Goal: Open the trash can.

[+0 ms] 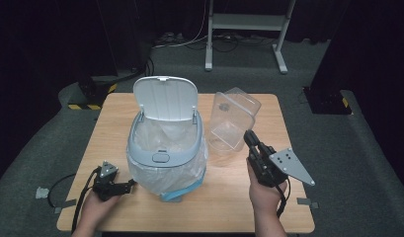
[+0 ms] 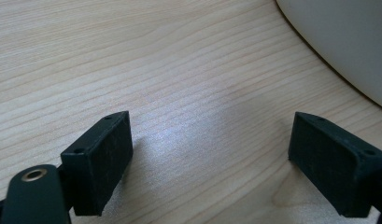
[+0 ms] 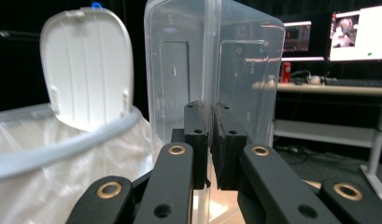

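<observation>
One clear container (image 1: 232,123) pinched at its rim by right tongs (image 3: 210,122); one lidded bin (image 1: 165,143) mid-surface; left tongs (image 2: 212,161) open, near front-left corner.

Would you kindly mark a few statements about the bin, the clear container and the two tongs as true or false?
1. The right tongs are shut on the wall of the clear container. True.
2. The bin's lid is closed. False: it stands open.
3. The left tongs grip the bin liner. False: they are open, with bare table between them.
4. The liner lines the bin. True.
5. The container lies inside the bin. False: it is beside it.
</observation>
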Demonstrator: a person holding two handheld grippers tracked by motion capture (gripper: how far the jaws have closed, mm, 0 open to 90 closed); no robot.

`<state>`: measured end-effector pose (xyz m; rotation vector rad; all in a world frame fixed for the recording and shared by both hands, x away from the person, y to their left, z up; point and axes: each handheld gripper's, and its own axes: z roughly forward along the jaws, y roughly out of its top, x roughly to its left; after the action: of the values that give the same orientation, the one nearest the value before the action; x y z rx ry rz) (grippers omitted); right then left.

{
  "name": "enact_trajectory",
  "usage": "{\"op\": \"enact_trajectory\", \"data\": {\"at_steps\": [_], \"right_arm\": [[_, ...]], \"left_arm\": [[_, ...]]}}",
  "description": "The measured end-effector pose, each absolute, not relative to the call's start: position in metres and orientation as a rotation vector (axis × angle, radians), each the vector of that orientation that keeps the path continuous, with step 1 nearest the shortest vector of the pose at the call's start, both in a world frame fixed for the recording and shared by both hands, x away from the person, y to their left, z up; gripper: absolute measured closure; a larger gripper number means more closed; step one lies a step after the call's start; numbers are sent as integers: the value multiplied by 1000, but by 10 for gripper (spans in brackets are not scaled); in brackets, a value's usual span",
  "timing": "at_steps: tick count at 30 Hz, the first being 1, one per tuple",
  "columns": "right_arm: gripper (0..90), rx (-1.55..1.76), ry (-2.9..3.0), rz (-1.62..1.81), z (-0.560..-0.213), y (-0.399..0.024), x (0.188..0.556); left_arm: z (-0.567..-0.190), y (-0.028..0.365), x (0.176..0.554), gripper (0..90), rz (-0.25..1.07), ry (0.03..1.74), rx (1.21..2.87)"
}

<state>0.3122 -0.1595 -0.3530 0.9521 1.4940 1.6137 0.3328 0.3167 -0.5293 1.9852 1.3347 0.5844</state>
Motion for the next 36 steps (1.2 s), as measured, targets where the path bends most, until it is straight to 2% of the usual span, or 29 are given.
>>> {"op": "enact_trajectory", "data": {"at_steps": [25, 36], "right_arm": [[860, 802, 1420, 1714, -306, -138, 295], [859, 713, 1446, 1772, -289, -108, 291]], "left_arm": [[-529, 317, 333, 137, 584, 1334, 1988], [-529, 317, 333, 138, 582, 1334, 1987]]}}
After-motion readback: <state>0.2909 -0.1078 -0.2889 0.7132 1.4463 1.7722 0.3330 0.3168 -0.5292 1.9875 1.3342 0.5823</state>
